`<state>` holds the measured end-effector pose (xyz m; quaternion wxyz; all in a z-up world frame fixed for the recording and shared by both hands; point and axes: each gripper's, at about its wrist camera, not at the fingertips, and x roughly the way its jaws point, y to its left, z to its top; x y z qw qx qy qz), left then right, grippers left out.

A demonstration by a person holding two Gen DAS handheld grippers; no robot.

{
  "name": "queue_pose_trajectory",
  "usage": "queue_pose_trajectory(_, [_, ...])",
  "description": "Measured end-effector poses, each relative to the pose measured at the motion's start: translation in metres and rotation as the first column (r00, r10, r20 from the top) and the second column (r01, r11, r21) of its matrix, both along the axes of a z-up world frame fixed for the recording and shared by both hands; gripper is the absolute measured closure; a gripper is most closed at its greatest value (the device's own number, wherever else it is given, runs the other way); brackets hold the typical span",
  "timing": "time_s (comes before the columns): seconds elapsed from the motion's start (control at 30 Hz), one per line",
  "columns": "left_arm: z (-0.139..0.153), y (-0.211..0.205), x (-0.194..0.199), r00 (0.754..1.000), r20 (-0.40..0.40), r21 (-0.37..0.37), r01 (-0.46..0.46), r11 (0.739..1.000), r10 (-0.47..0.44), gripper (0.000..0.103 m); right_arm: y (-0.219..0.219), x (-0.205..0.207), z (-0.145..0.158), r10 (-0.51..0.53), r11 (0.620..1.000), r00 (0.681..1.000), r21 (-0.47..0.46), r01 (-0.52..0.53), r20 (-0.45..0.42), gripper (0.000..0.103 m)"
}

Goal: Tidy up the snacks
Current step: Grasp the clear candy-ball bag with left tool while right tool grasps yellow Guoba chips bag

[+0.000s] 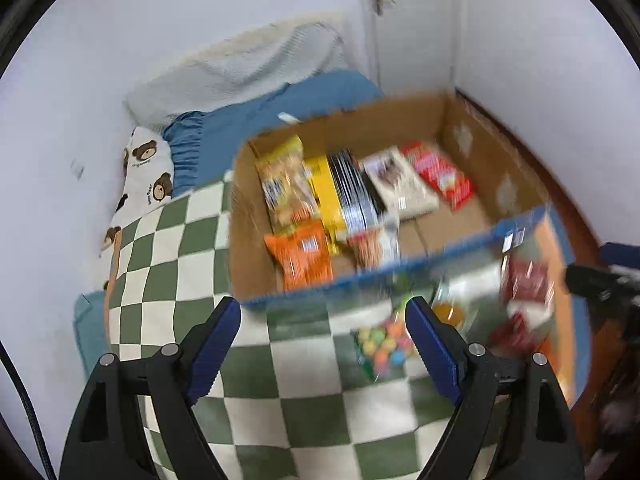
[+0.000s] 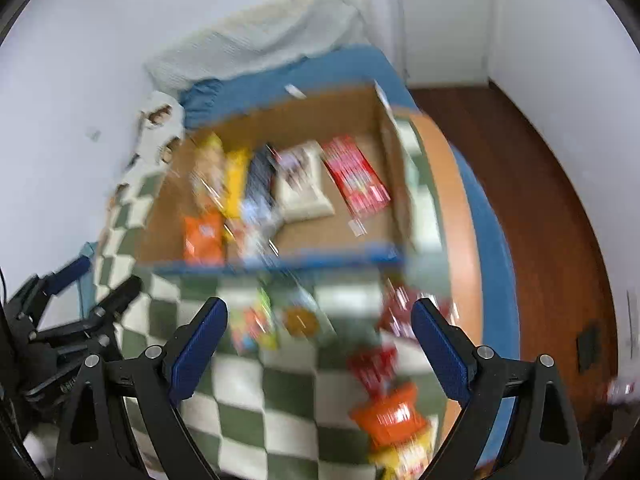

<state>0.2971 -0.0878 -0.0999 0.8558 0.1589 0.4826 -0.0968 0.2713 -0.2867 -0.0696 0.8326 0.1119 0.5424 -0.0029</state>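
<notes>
A: What fills most of the left wrist view?

B: A green-and-white checkered blanket (image 1: 304, 400) across the lower half, spread over a blue bed (image 1: 256, 120). At the upper centre sits a cardboard box (image 1: 472, 148), its near wall edged in blue

A: And inside it?

B: Snack packs lying in a row: a yellow pack (image 1: 326, 188), a black striped one (image 1: 354, 188), a white pack (image 1: 400, 184) and a red box (image 1: 438, 180) toward the right; an orange bag (image 1: 302, 260) lies at the near left corner

A: Anything outside the box?

B: Yes, loose on the blanket just below the near wall: a clear bag of coloured sweets (image 1: 384, 346) at centre right, and red packets (image 1: 520, 280) further right, blurred

A: The grippers?

B: The left gripper (image 1: 324, 344) stands wide apart over the blanket, nothing between its blue pads. In the right wrist view the right gripper (image 2: 320, 344) is just as wide and empty, with an orange bag (image 2: 390, 414) and red packets (image 2: 372, 364) low in the frame between its fingers but not touched

A: Sharp?

B: No, both views are smeared
</notes>
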Motion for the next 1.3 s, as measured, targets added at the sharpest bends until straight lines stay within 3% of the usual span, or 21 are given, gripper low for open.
queue_pose_trajectory(0.13, [-0.04,-0.008,-0.002,0.994,-0.087,0.075,0.073,0.995,-0.067,0.019,-0.045,-0.042,-0.059,-0.135,0.989,0.977,0.04,0.143,-0.164,0.008])
queue_pose_trajectory(0.27, [-0.066,-0.014,-0.001,0.985,-0.131,0.132,0.13,0.983,-0.113,0.019,-0.074,-0.087,-0.097,-0.23,0.968,0.939,0.043,0.248,-0.254,0.008])
queue_pose_trajectory(0.47, [-0.099,-0.027,-0.006,0.959,-0.217,0.174,0.222,0.959,-0.182,0.019,-0.06,-0.125,-0.148,-0.122,0.992,0.926,-0.004,0.129,-0.357,0.008])
queue_pose_trajectory(0.6, [-0.12,-0.032,-0.013,0.942,-0.258,0.204,0.27,0.941,-0.214,0.019,-0.054,-0.128,-0.18,-0.107,0.994,0.915,-0.006,0.113,-0.389,0.028])
queue_pose_trajectory(0.67, [-0.127,-0.033,-0.011,0.939,-0.261,0.224,0.286,0.932,-0.225,0.019,-0.054,-0.128,-0.188,-0.121,0.991,0.919,0.002,0.131,-0.375,0.03])
queue_pose_trajectory(0.77, [-0.135,-0.042,-0.006,0.931,-0.257,0.268,0.326,0.906,-0.259,0.019,-0.051,-0.126,-0.188,-0.131,0.99,0.926,-0.005,0.138,-0.353,0.032])
queue_pose_trajectory(0.83, [-0.139,-0.052,-0.003,0.919,-0.251,0.308,0.374,0.875,-0.304,0.019,-0.048,-0.124,-0.185,-0.13,0.99,0.932,-0.002,0.138,-0.34,0.033])
queue_pose_trajectory(1.0, [-0.157,-0.087,-0.007,0.854,-0.282,0.393,0.518,0.76,-0.436,0.019,-0.036,-0.115,-0.177,-0.106,0.993,0.941,0.005,0.114,-0.323,0.035])
queue_pose_trajectory(1.07, [-0.161,-0.096,-0.009,0.833,-0.29,0.382,0.553,0.741,-0.472,0.022,-0.032,-0.111,-0.175,-0.099,0.994,0.943,0.005,0.107,-0.317,0.035])
queue_pose_trajectory(1.1, [-0.162,-0.099,-0.01,0.827,-0.294,0.37,0.56,0.741,-0.479,0.027,-0.03,-0.109,-0.174,-0.093,0.995,0.944,0.009,0.1,-0.316,0.035])
queue_pose_trajectory(1.13, [-0.165,-0.101,-0.011,0.819,-0.317,0.346,0.569,0.746,-0.477,0.042,-0.028,-0.108,-0.172,-0.09,0.995,0.946,0.012,0.099,-0.313,0.035])
queue_pose_trajectory(1.2, [-0.168,-0.103,-0.014,0.828,-0.333,0.333,0.55,0.766,-0.45,0.045,-0.021,-0.106,-0.169,-0.076,0.996,0.95,0.011,0.083,-0.303,0.035])
queue_pose_trajectory(1.3, [-0.169,-0.094,-0.019,0.851,-0.353,0.266,0.49,0.83,-0.389,0.045,-0.014,-0.1,-0.165,-0.066,0.997,0.954,0.015,0.073,-0.293,0.036])
